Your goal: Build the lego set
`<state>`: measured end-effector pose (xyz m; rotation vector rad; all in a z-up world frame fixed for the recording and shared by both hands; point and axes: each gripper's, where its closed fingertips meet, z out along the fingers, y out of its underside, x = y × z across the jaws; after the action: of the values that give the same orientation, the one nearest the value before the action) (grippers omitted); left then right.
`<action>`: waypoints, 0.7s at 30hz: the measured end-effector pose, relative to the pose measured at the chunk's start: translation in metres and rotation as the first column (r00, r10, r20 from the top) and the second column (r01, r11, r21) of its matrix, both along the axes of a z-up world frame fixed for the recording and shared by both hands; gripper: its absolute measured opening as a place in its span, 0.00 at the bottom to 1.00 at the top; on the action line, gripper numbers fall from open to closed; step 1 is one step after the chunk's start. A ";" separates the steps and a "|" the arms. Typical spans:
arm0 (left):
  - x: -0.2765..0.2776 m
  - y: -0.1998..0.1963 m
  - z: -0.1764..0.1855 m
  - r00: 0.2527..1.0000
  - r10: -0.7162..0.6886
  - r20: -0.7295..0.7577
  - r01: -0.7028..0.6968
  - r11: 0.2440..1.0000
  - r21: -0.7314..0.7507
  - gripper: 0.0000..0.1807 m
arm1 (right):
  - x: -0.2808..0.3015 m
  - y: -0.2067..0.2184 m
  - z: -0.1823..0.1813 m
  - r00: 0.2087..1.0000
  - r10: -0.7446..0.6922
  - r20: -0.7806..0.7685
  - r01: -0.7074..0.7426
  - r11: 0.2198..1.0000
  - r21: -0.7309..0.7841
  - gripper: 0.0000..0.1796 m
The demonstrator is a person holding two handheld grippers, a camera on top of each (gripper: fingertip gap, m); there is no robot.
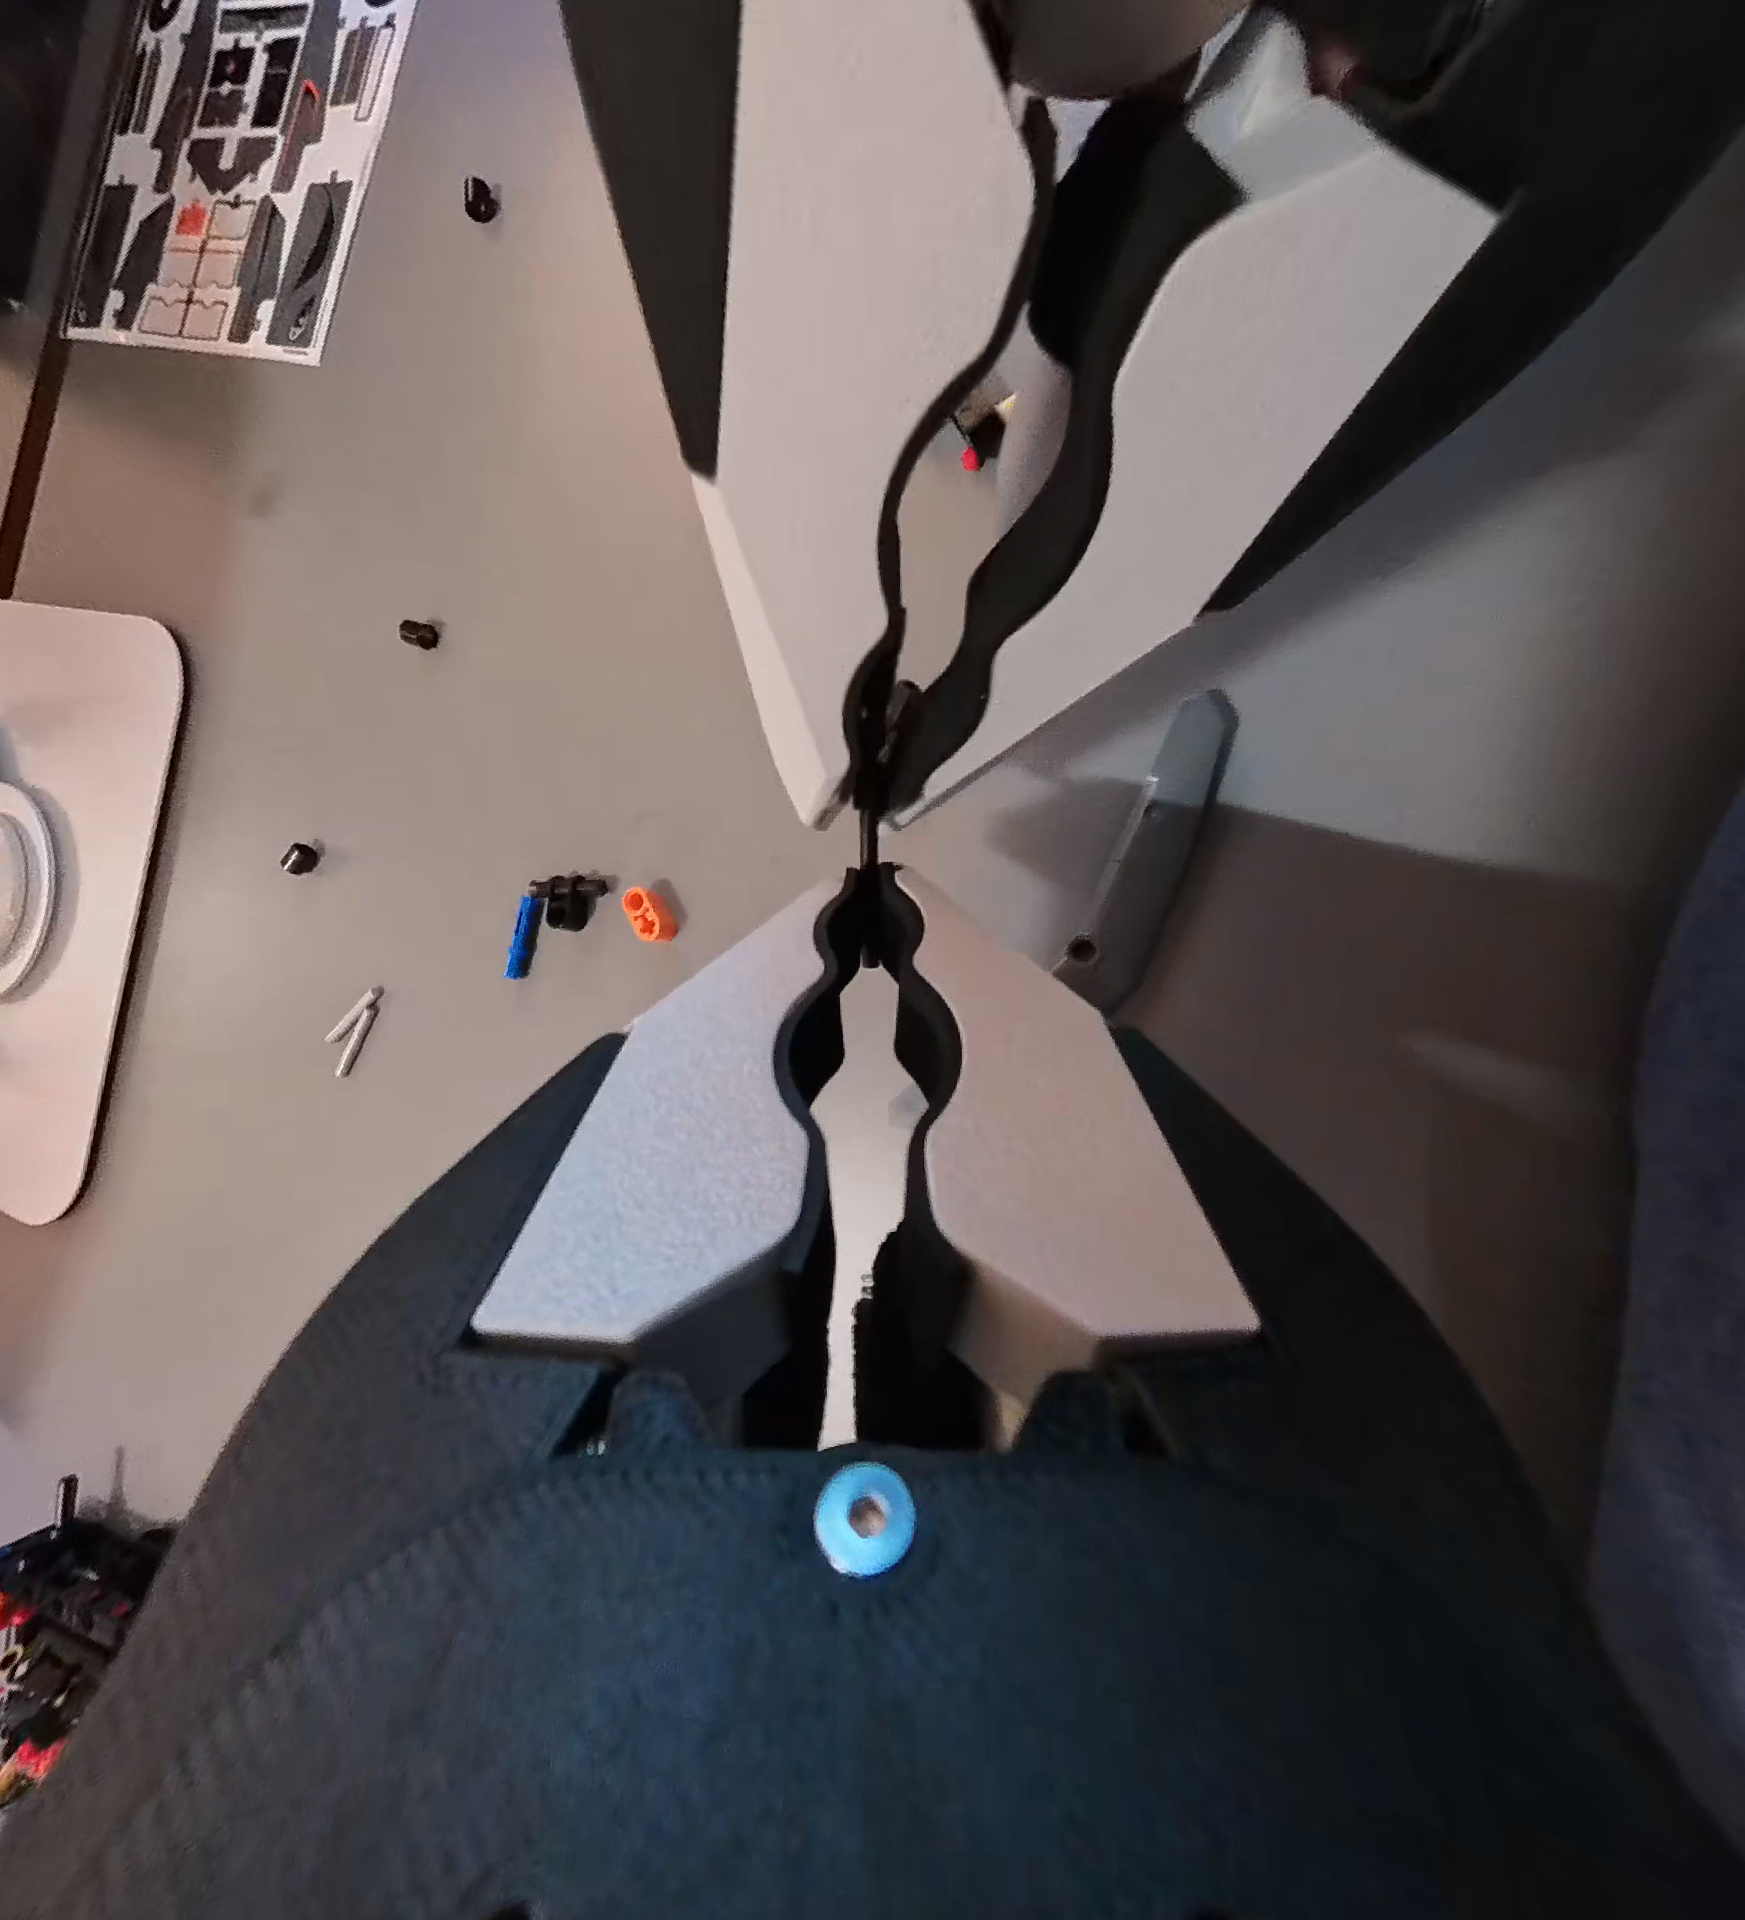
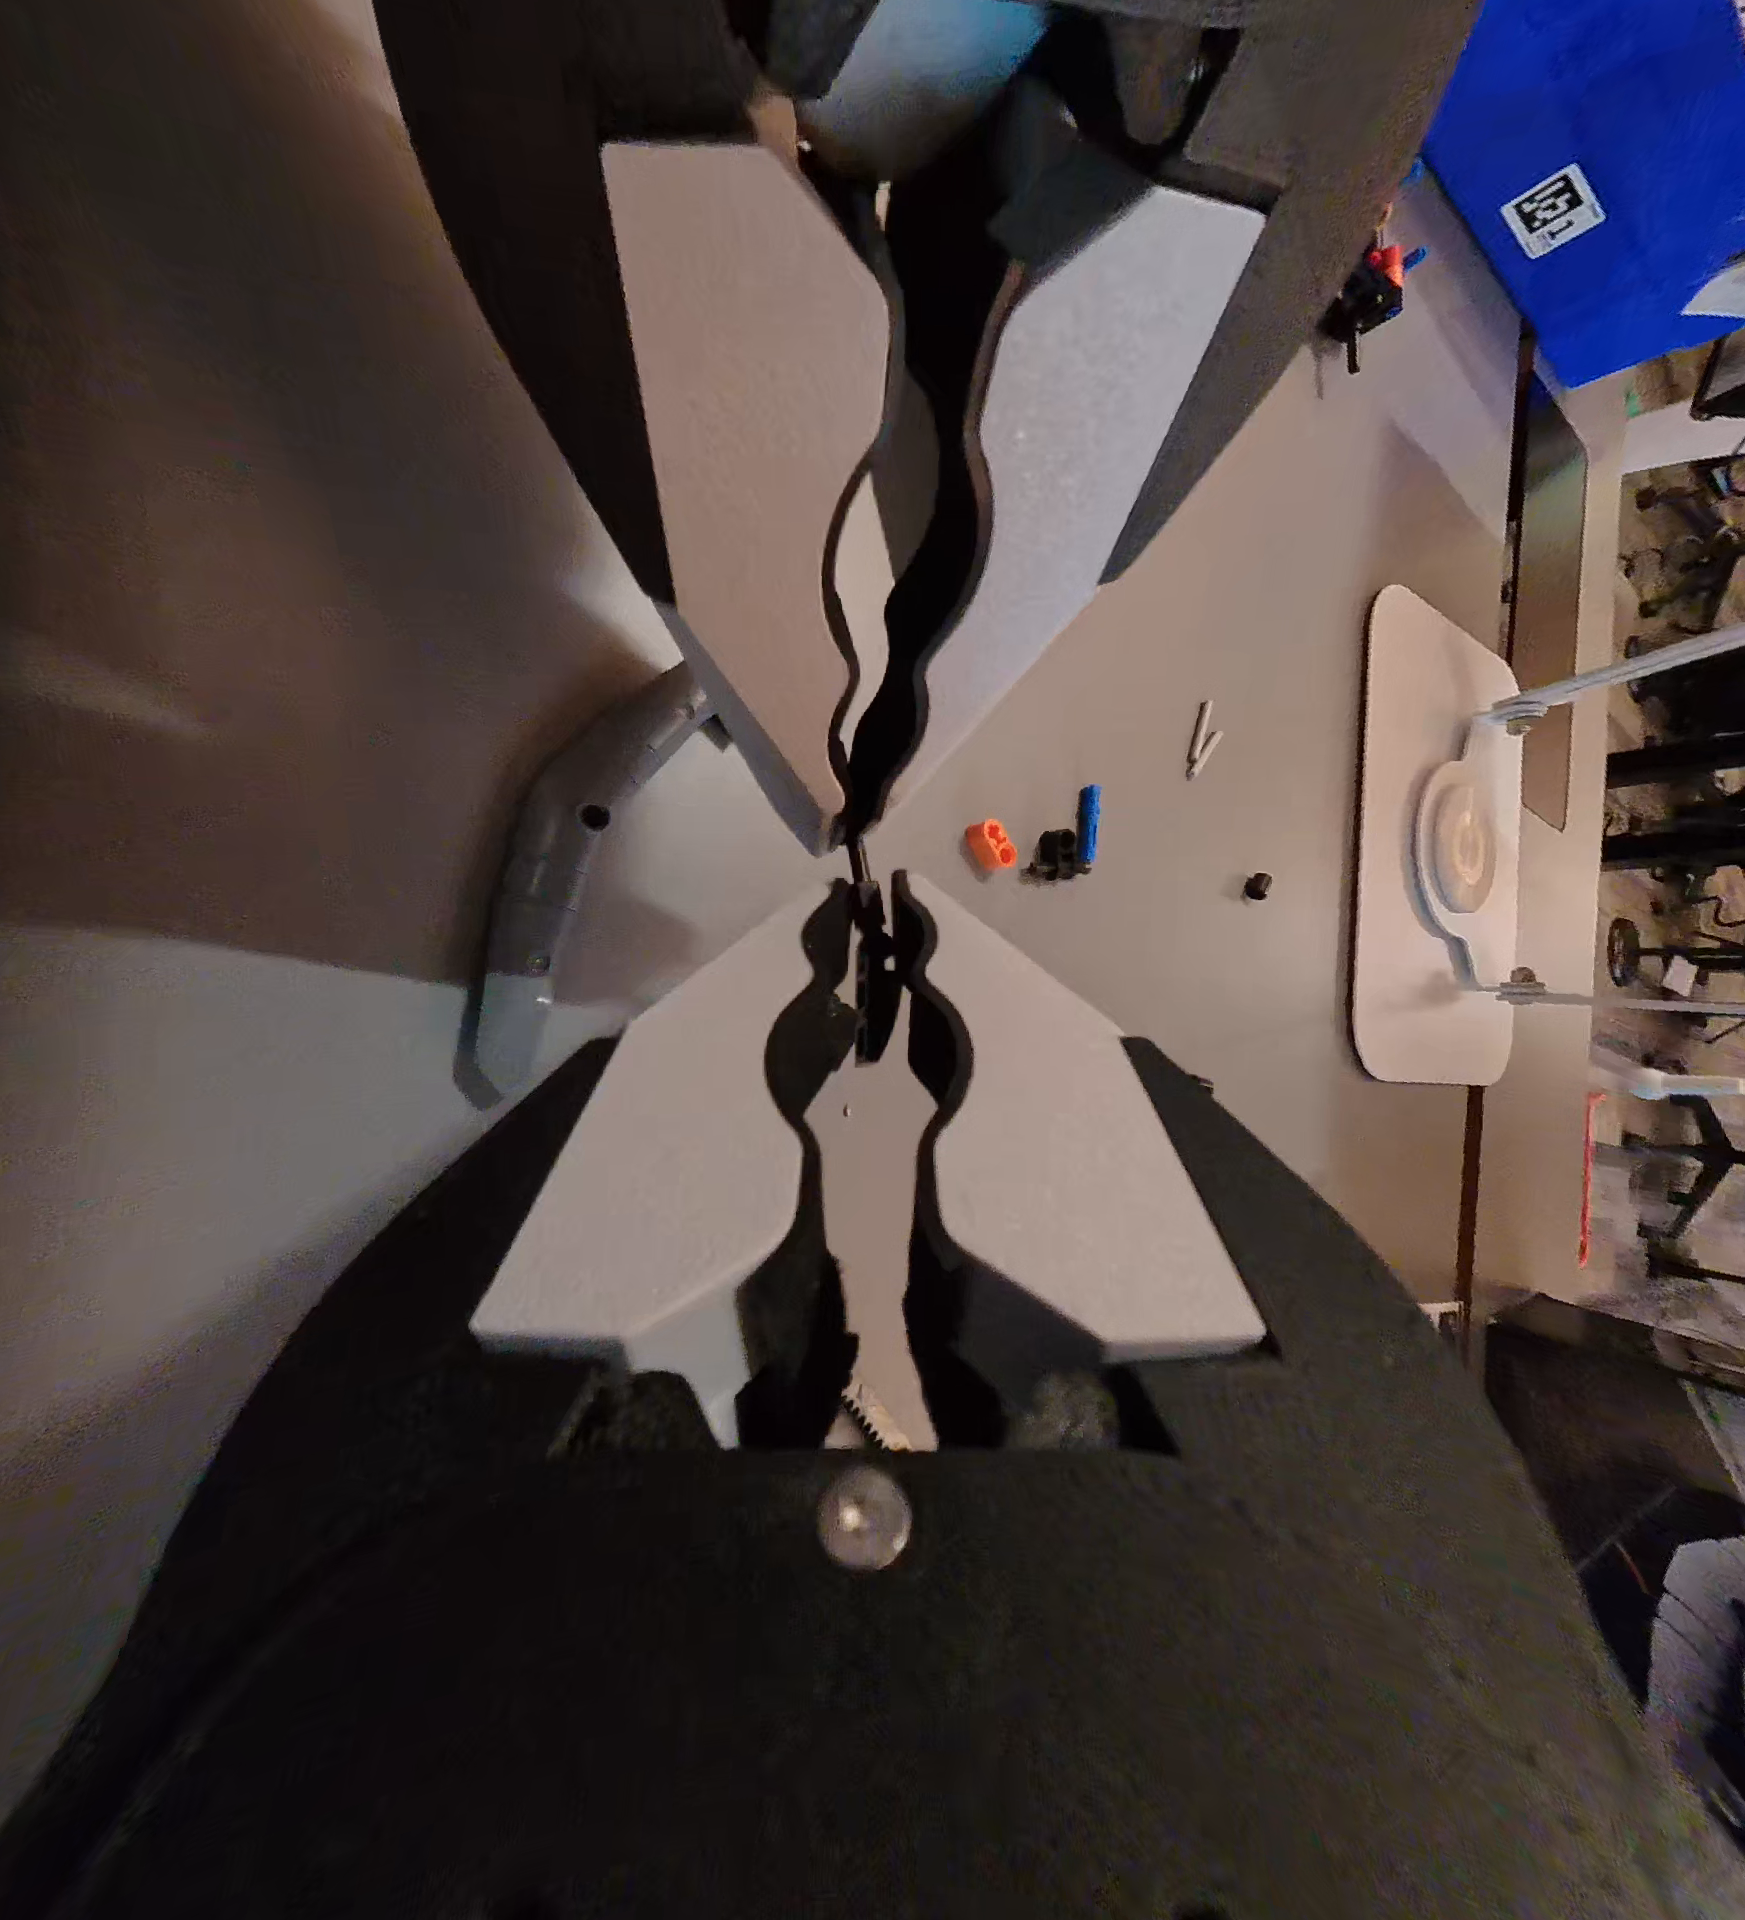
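My two grippers meet tip to tip above the grey table (image 1: 452, 540). My right gripper (image 2: 868, 891) is shut on a small black Lego beam (image 2: 874, 982) that stands between its pads. My left gripper (image 1: 866, 902) is shut on a thin black pin (image 1: 867, 847) that reaches across the small gap into the beam. In the left wrist view the right gripper (image 1: 873, 802) comes in from above with the black beam (image 1: 894, 717). In the right wrist view the left gripper (image 2: 852, 826) comes in from above.
Loose parts lie on the table: an orange connector (image 1: 651, 914), a blue pin (image 1: 525, 935), a black piece (image 1: 567, 902), grey axles (image 1: 357, 1029), small black bushes (image 1: 419, 632) and a long grey panel (image 1: 1148, 831). A sticker sheet (image 1: 234, 177), a white pad (image 1: 68, 1039), a part-built model (image 1: 37, 1621) and a blue box (image 2: 1626, 156) stand around them. Less than 4 cm separates the two grippers' tips.
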<state>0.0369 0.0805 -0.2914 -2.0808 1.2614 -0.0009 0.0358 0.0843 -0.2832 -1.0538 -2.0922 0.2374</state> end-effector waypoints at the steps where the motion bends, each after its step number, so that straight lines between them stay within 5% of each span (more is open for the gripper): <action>1: 0.000 0.000 0.000 1.000 0.003 0.000 -0.003 1.000 0.000 0.00 | 0.000 0.000 -0.001 1.000 0.000 0.002 0.000 1.000 -0.003 0.02; 21: -0.017 -0.018 0.003 0.999 0.032 0.035 -0.033 0.999 0.033 0.00 | -0.017 -0.020 -0.001 0.994 0.111 -0.021 -0.113 0.990 -0.080 0.02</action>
<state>0.0195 0.0621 -0.2884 -2.0635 1.1985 -0.0011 0.0187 0.0645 -0.2842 -0.9790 -2.1446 0.3880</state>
